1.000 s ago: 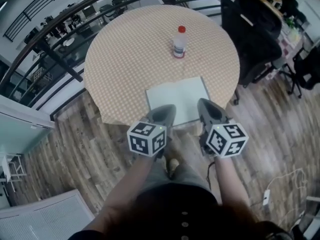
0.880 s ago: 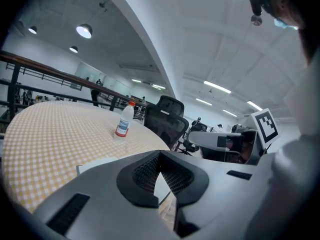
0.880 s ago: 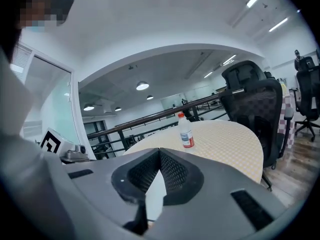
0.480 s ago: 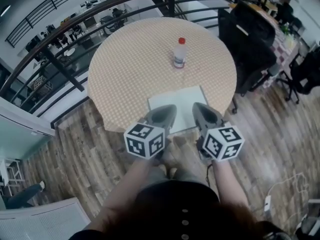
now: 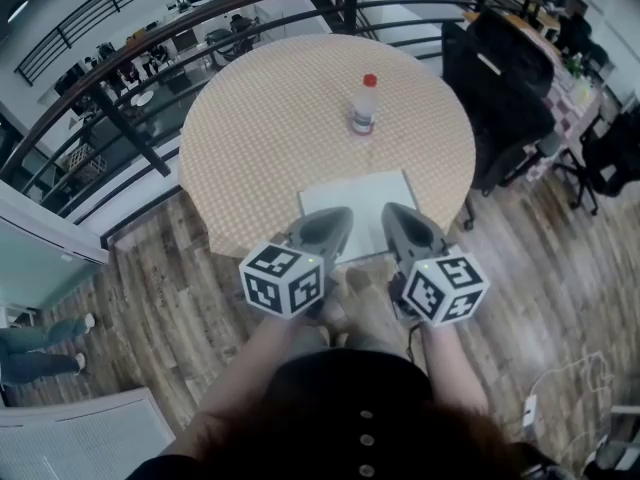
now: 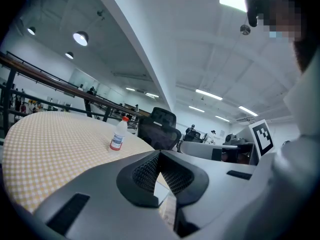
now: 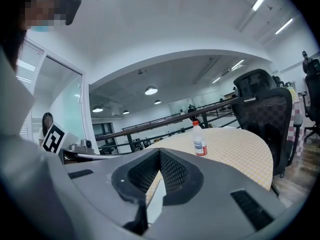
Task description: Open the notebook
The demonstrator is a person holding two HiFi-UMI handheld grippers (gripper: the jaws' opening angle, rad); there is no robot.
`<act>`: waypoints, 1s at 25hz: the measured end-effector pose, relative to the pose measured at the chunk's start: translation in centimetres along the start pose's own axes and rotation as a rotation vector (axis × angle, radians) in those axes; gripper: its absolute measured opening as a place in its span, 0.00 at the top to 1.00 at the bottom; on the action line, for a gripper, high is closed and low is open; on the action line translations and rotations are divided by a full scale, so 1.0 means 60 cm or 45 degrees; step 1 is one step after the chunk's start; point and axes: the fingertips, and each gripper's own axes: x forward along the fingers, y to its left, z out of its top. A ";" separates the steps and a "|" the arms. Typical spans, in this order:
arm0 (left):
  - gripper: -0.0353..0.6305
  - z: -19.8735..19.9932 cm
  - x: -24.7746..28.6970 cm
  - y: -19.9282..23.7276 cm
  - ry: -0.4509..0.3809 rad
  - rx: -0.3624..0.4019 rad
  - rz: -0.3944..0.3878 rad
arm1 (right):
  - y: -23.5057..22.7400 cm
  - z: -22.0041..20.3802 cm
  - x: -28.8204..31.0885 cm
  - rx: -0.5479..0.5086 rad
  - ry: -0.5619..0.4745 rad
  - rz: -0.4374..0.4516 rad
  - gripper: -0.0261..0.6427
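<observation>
A white notebook (image 5: pixel 368 200) lies closed on the round checkered table (image 5: pixel 270 128), close to its near edge. My left gripper (image 5: pixel 338 218) hovers over the notebook's near left corner, its jaws shut and empty. My right gripper (image 5: pixel 393 214) hangs beside it over the near right part, also shut with nothing in it. In the left gripper view the closed jaws of the left gripper (image 6: pixel 160 153) point across the table, and a strip of the notebook (image 6: pixel 168 212) shows below them. The right gripper (image 7: pixel 160 151) looks the same, with the notebook (image 7: pixel 156 204) beneath.
A clear bottle with a red cap (image 5: pixel 365 105) stands upright near the table's middle, beyond the notebook. A black office chair (image 5: pixel 500 68) stands at the table's right. A dark railing (image 5: pixel 150 28) curves behind the table. The floor is wood planks.
Both grippers have lifted slightly over the table's near edge, still shut. The notebook and bottle have not moved.
</observation>
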 end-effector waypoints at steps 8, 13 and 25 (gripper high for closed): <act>0.93 -0.016 -0.017 0.002 -0.006 -0.028 0.010 | 0.018 -0.032 -0.003 0.053 0.010 0.007 0.95; 0.93 -0.023 -0.021 0.009 0.007 -0.037 0.028 | 0.025 -0.036 0.000 0.022 0.036 0.016 0.95; 0.93 -0.035 -0.023 -0.006 0.039 -0.021 0.012 | 0.030 -0.045 -0.010 0.015 0.065 0.021 0.95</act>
